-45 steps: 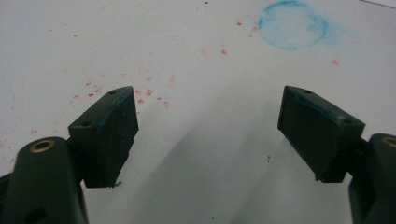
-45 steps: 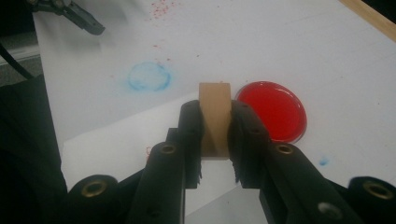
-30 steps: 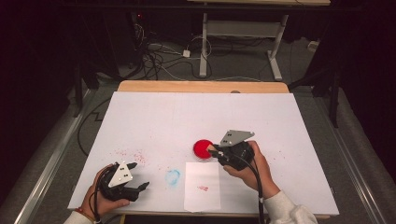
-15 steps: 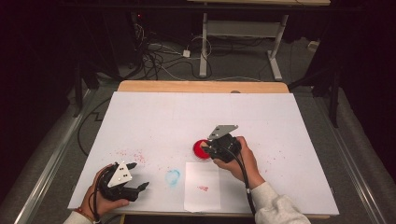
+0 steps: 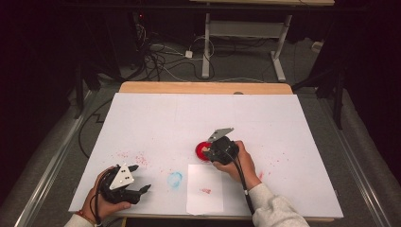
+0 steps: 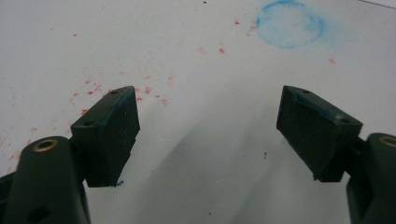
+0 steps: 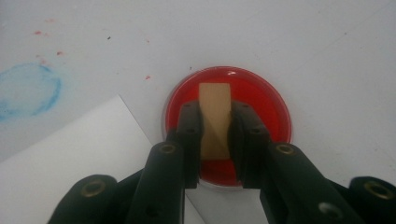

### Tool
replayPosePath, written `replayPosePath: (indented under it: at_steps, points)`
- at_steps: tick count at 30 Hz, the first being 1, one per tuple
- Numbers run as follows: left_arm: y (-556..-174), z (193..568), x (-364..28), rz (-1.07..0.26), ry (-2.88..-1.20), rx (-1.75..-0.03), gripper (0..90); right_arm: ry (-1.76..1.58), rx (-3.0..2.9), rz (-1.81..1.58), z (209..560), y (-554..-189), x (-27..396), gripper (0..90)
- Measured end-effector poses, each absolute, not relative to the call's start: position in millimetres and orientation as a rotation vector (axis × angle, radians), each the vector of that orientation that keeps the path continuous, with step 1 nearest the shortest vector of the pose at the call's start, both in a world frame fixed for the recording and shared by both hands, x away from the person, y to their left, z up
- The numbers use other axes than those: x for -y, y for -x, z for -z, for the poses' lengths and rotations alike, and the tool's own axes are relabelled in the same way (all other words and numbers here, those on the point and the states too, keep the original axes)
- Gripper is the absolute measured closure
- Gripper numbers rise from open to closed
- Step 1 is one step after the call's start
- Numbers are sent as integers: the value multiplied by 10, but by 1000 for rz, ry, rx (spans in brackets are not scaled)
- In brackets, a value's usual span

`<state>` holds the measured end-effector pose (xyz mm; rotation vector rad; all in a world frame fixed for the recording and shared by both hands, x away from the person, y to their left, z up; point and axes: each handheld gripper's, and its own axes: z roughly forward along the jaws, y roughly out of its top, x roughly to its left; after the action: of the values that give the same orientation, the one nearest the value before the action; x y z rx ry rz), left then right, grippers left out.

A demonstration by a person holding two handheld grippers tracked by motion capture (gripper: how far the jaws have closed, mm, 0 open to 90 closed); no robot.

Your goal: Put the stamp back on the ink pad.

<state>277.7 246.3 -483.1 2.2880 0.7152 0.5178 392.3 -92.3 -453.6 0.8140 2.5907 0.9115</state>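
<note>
1. Resting at the near left corner of the bench, the left hand-held gripper lies in the person's left hand with its jaws wide apart and nothing between them; the fingers hang just over white surface speckled with red.
2. Just ahead of it sits a blue ring smudge, and beside that a white sheet of paper with a small red mark, reaching nearly to the near edge.
3. Past the sheet's far corner stands a round red ink dish, touching or just overlapping the paper.
4. The right hand-held gripper is clamped on a tan wooden block, held upright over the red dish; whether the block's end touches the ink cannot be told.
5. Beyond the dish the white bench top lies open to its far wooden edge, with cables and a white frame on the floor behind.
</note>
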Motion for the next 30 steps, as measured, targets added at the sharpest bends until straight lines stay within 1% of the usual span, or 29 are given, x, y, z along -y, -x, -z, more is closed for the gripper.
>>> replayPosePath:
  at_steps: [30]
  points:
    - [-2774, 4833, -2456, -519, -2301, -714, 205, -811, -2576, -913, 4590, -3916, 924, 757]
